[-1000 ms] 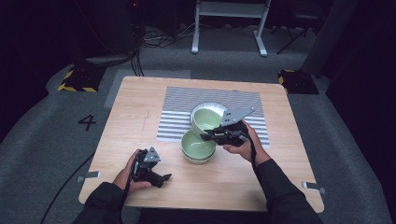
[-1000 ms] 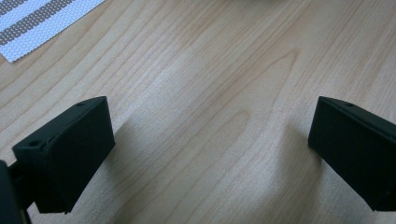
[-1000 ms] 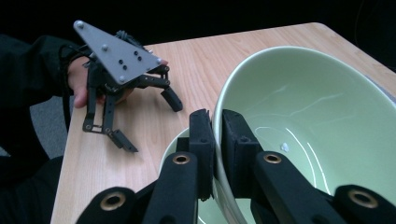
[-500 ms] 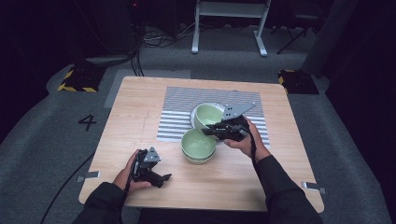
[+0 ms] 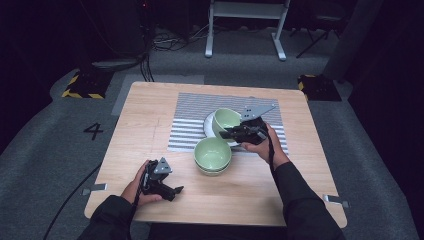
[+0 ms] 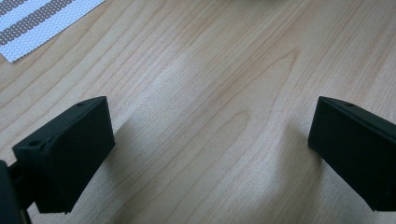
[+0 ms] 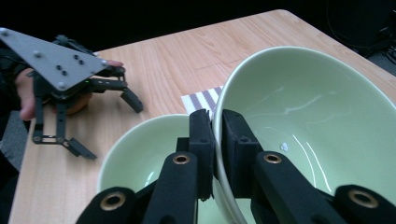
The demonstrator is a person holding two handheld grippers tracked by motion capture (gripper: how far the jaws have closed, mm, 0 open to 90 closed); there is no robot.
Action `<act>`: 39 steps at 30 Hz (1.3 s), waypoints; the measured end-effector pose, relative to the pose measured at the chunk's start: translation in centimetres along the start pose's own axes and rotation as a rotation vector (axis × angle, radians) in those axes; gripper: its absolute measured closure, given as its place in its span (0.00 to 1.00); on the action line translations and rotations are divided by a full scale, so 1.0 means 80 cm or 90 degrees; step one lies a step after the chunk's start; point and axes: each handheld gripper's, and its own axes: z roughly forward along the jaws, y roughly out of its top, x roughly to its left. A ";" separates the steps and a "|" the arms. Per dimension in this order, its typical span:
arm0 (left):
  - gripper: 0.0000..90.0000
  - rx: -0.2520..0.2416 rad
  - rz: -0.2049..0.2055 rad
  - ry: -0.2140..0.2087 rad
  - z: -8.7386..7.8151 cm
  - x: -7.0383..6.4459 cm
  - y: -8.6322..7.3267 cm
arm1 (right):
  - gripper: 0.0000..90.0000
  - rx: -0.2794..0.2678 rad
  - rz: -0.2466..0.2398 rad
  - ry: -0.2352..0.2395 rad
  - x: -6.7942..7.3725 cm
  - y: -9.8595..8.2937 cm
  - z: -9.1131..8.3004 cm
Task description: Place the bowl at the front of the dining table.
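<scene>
The wooden table [image 5: 150, 125] carries a striped mat [image 5: 195, 120] at its far centre; all positions below refer to this mat. A white plate [image 5: 209, 126] lies on the mat. Just off the mat's near edge sits a stack of green bowls [image 5: 212, 155]. A further green bowl [image 5: 226, 120] is over the plate, tilted and held by its rim; whether it touches the plate cannot be told. The right gripper [image 7: 217, 140] has its jaws pressed onto that rim, one inside the wall and one outside. The left gripper [image 5: 172, 190] rests on bare wood, well apart from the mat toward the near left corner, jaws spread wide around nothing.

Risk: a single-point rim grip on glazed ceramic may let the bowl pivot or slip, striking the plate or the stack. A fast or off-centre lowering onto the stack may chip rims or shift it.
</scene>
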 end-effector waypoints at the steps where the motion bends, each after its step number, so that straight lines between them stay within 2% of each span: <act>1: 0.00 0.000 0.000 0.000 0.000 0.000 0.000 | 0.93 -0.001 0.005 -0.003 -0.004 -0.001 0.001; 10: 0.00 -0.001 -0.001 0.000 0.000 0.000 0.000 | 0.93 0.001 0.036 -0.037 -0.033 -0.011 -0.001; 24: 0.00 -0.001 -0.001 0.000 0.000 0.000 0.000 | 0.93 0.014 0.055 -0.051 -0.048 -0.018 0.016; 26: 0.00 -0.001 -0.001 0.000 0.000 0.000 0.000 | 0.93 0.026 0.053 -0.061 -0.050 -0.019 0.021; 39: 0.00 -0.001 -0.001 0.001 0.000 0.000 0.000 | 0.93 0.051 0.069 -0.074 -0.065 -0.030 0.038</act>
